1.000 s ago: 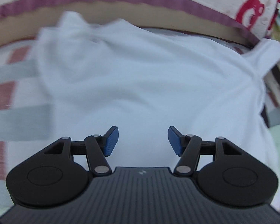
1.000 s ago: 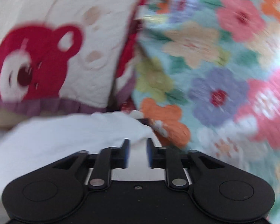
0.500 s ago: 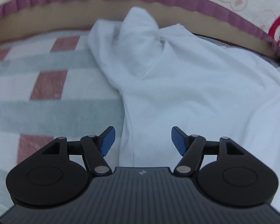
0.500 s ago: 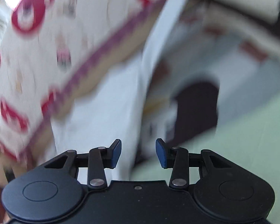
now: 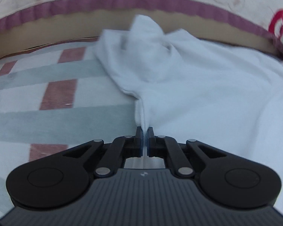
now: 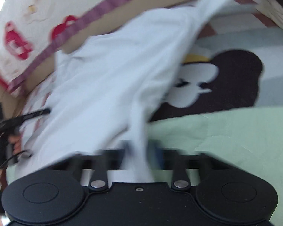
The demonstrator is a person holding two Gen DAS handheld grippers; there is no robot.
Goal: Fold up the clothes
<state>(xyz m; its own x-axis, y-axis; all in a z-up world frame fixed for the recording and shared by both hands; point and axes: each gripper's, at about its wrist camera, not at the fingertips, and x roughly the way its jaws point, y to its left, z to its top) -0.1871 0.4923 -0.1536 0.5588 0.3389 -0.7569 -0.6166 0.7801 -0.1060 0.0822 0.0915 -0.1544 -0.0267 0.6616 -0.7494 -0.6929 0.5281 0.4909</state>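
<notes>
Half a second ago both claws gaped. Now the left claw is clamped on the shirt edge straight ahead; the right claw, though blurred, seems clamped on shirt cloth too, probably ready to lift.

no readable text, labels, brands or numbers anywhere in either view
</notes>
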